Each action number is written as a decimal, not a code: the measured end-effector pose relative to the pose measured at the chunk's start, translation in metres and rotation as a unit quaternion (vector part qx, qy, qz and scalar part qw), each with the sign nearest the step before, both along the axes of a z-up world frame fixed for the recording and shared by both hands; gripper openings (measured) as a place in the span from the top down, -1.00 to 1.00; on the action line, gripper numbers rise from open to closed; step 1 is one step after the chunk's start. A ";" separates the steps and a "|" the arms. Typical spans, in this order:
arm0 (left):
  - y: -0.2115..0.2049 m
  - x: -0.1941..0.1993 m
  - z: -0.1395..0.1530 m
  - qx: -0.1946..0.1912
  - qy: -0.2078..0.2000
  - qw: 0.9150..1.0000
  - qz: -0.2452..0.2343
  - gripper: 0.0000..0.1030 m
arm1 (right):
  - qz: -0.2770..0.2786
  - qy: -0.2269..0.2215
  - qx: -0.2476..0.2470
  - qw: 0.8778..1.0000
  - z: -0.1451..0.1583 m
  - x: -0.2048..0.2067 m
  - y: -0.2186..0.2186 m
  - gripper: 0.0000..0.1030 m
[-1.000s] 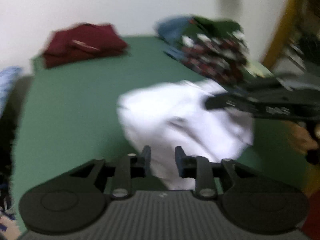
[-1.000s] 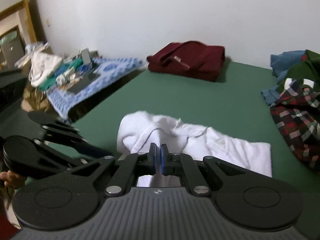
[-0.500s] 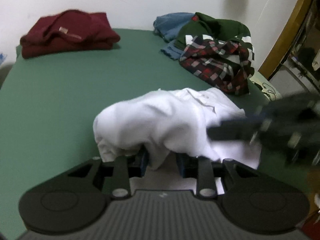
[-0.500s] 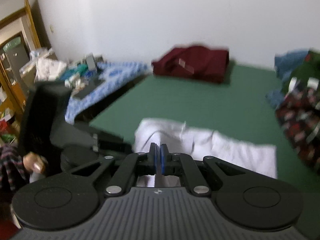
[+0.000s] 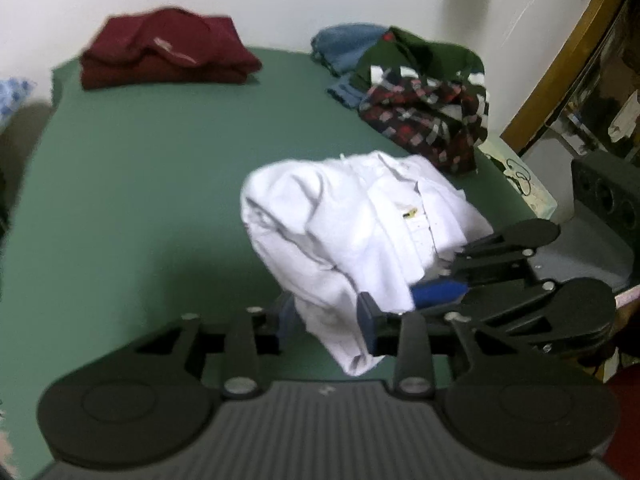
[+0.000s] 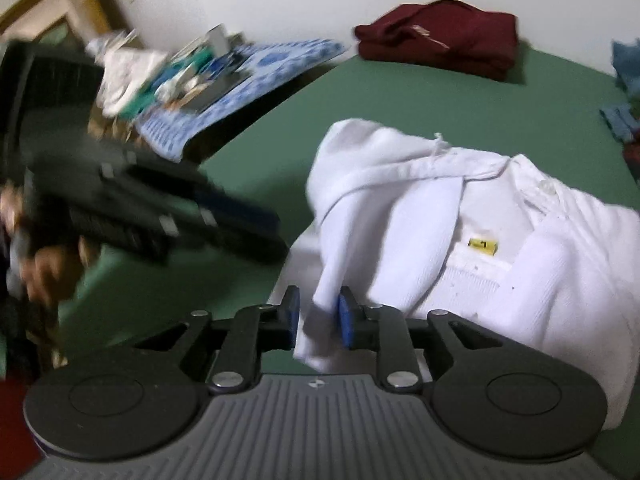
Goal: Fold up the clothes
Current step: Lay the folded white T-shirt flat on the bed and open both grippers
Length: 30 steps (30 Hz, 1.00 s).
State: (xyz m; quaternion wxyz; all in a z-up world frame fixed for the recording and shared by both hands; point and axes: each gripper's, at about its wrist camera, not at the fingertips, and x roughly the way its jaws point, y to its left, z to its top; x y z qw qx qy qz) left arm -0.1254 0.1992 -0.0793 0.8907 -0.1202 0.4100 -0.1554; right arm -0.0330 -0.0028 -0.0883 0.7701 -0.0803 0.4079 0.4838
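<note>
While both jaws stand apart, the right gripper (image 6: 319,316) has a hanging fold of the white knitted polo shirt (image 6: 460,240) between its blue pads (image 6: 347,318), loose rather than pinched. Left gripper (image 5: 326,318): likewise parted, a drooping corner of the same shirt (image 5: 352,232) draped between its fingers.

Shirt: bunched in a half-folded heap on the green table top (image 5: 140,168), near its front edge.

Handling, by judgement: light, soft, limp; sags and slips from a slack grip. Best taken at hem corners or shoulder seams, pinching doubled cloth.

Beyond: folded maroon garment (image 5: 168,52); unfolded plaid heap (image 5: 428,120).
</note>
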 end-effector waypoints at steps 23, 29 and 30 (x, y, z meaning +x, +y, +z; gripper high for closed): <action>-0.038 0.045 0.013 0.011 -0.041 0.999 0.008 0.13 | -0.057 -0.043 0.010 0.997 0.011 -0.006 -0.032 0.60; -0.054 0.050 -0.023 0.035 -0.001 0.999 -0.028 0.10 | -0.194 -0.032 -0.010 0.981 0.020 0.022 -0.099 0.44; -0.055 0.047 -0.023 0.045 -0.002 0.998 -0.032 0.07 | -0.193 -0.033 -0.011 0.981 0.019 0.019 -0.102 0.41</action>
